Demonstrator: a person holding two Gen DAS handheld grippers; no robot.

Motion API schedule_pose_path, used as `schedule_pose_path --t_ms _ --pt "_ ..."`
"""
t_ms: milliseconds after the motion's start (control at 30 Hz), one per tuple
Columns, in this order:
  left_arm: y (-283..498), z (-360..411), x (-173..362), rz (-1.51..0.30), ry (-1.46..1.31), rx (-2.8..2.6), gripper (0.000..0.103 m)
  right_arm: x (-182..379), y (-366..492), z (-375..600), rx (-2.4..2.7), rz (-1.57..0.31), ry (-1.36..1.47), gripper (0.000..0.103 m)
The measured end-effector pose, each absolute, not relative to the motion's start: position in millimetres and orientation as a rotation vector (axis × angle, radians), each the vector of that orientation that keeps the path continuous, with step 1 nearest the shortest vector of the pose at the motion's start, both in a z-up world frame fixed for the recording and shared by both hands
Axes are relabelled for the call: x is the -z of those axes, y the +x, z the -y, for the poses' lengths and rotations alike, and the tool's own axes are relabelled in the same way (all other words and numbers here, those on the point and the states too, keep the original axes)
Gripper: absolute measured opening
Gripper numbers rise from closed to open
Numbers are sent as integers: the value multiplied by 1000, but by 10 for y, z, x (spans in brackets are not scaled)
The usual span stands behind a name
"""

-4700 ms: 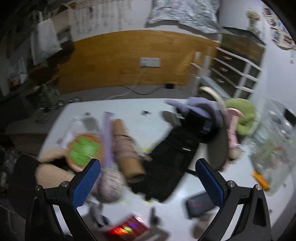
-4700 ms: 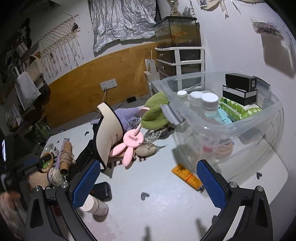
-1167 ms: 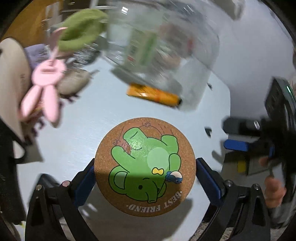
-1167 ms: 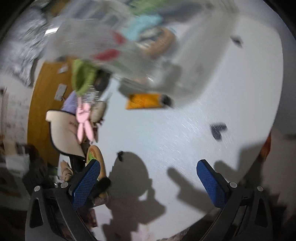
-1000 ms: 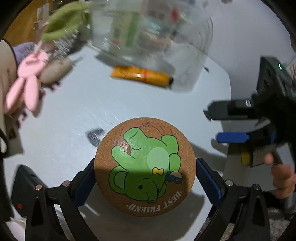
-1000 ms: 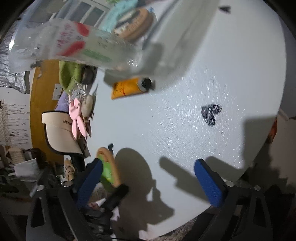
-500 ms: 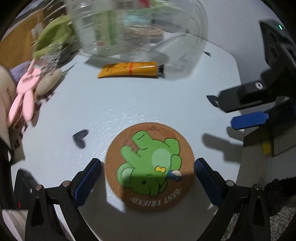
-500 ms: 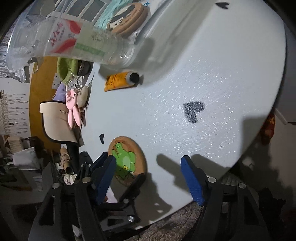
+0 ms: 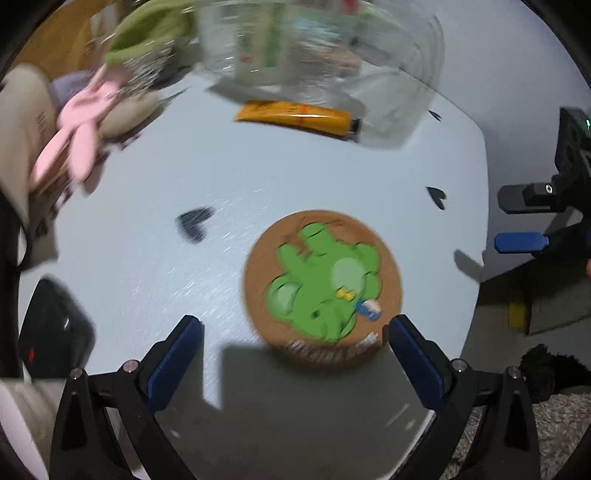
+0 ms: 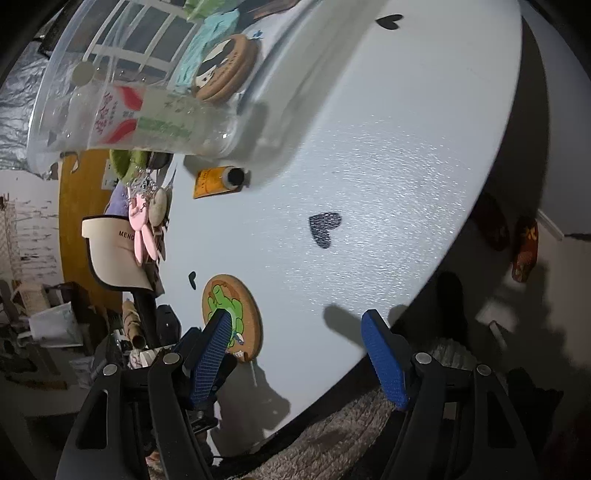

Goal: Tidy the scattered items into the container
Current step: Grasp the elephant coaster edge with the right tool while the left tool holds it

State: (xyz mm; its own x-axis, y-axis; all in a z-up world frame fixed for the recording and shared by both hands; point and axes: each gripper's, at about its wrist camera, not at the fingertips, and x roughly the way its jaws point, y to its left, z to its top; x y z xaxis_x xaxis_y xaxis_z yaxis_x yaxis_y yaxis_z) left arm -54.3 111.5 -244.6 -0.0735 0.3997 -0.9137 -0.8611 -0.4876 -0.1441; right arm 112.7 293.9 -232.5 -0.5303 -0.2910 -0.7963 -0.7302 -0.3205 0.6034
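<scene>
White tabletop fills both views, dotted with small black heart marks; beyond its edge, at the bottom of the right wrist view, lies a shaggy grey rug. Left gripper stands with its blue pads wide apart at the bottom of the left wrist frame, gripping nothing; the coaster, cork with a green cartoon animal, lies flat on the table just above and between the pads, nearer the right one, though the blur hides whether it touches that pad. Right gripper is likewise spread and empty, hovering over the table's edge in the lower middle of its frame; its left pad overlaps the coaster in that view, lower left. Clear bin sits in the upper left of the right wrist frame and across the top of the left wrist frame, blurred there; inside show a bottle with red and green print and another cork coaster. Orange tube lies on the table just beside the bin's wall, cap toward the right. Pink bunny, a green plush and a beige cap crowd the left side of both frames; a black box sits at the lower left of the left wrist frame.
</scene>
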Motion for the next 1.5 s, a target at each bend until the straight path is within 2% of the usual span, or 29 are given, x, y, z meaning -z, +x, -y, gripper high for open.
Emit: schedule_pose_path --t_ms 400,933,1000,1033,1067,1100,1333,1500 --pt "193 -1750 2525 -797 -981 -1506 99 2433 1509 -3083 -1819 -1671 -1200 73" --pt "570 -2143 2513 -824 -875 -1373 99 2785 1630 -3130 -1852 -1806 -1153 72" --pt "569 -2142 2504 -809 -881 -1369 99 2842 1594 -3114 -1854 -1828 -1179 56" --pt "562 -2133 2494 -795 -889 -1366 99 2872 1578 -3102 -1850 -1846 -1194 52" --pt "555 -2124 2485 -781 -896 -1364 99 2902 1562 -3090 -1846 -1864 -1208 41" --pt "552 -2116 2478 -771 -901 -1363 98 2911 1557 -3079 -1843 -1873 -1217 34" --pt "487 -2051 2432 -703 -969 -1355 98 2693 1561 -3026 -1892 -1800 -1248 24" --pt "472 -1933 2378 -695 -978 -1370 99 2403 1507 -2993 -1964 -1724 -1228 12"
